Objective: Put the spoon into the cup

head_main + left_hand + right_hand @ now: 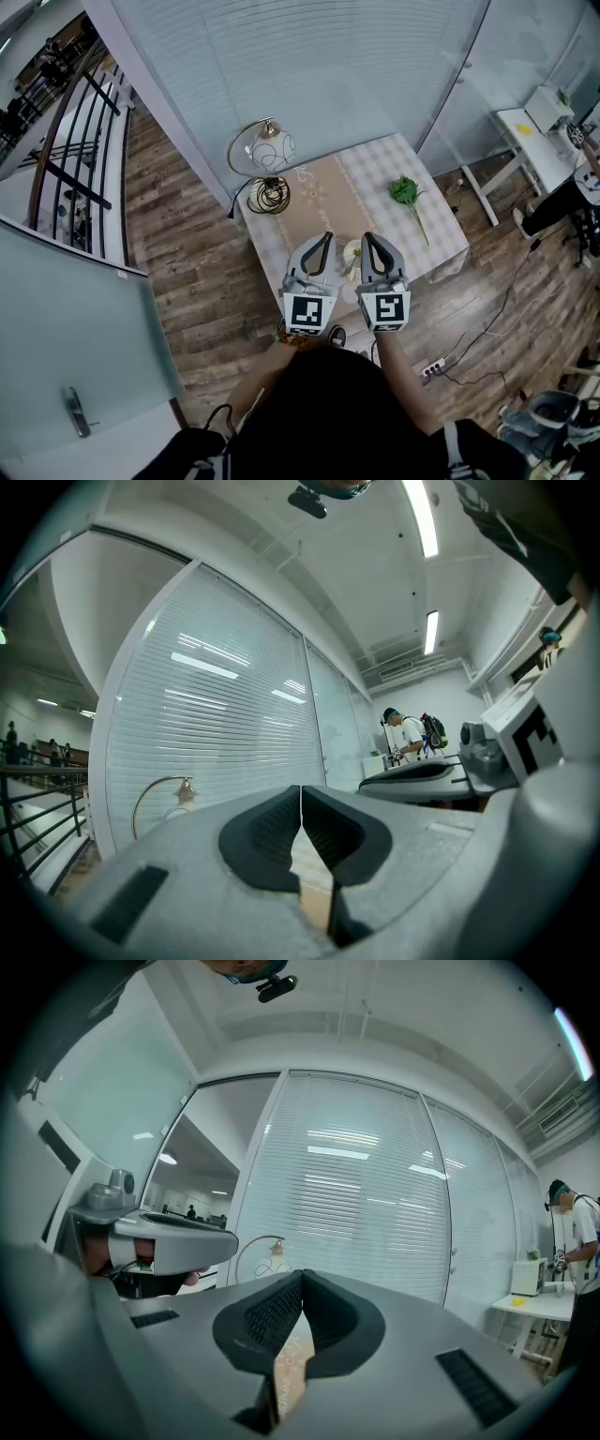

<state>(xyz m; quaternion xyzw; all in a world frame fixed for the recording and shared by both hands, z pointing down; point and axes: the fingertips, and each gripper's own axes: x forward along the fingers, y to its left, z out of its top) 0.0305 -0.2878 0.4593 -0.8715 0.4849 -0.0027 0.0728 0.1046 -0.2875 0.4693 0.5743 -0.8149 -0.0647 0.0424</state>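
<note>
In the head view my two grippers are held side by side over the near edge of a small table (441,234) covered in a checked cloth. Between them shows part of a white cup (352,252); the rest is hidden, and I cannot make out a spoon. My left gripper (324,240) is shut with nothing in it, its dark pads meeting at the tips (301,795). My right gripper (368,240) is also shut and empty (301,1285). Both gripper views look level across the room at the blinds, not down at the table.
A white globe lamp (268,153) with a curved brass arm stands at the table's back left. A green sprig (407,193) lies at its right. A glass wall with blinds runs behind. A white desk (521,125), a person (574,193) and a floor power strip (433,367) are to the right.
</note>
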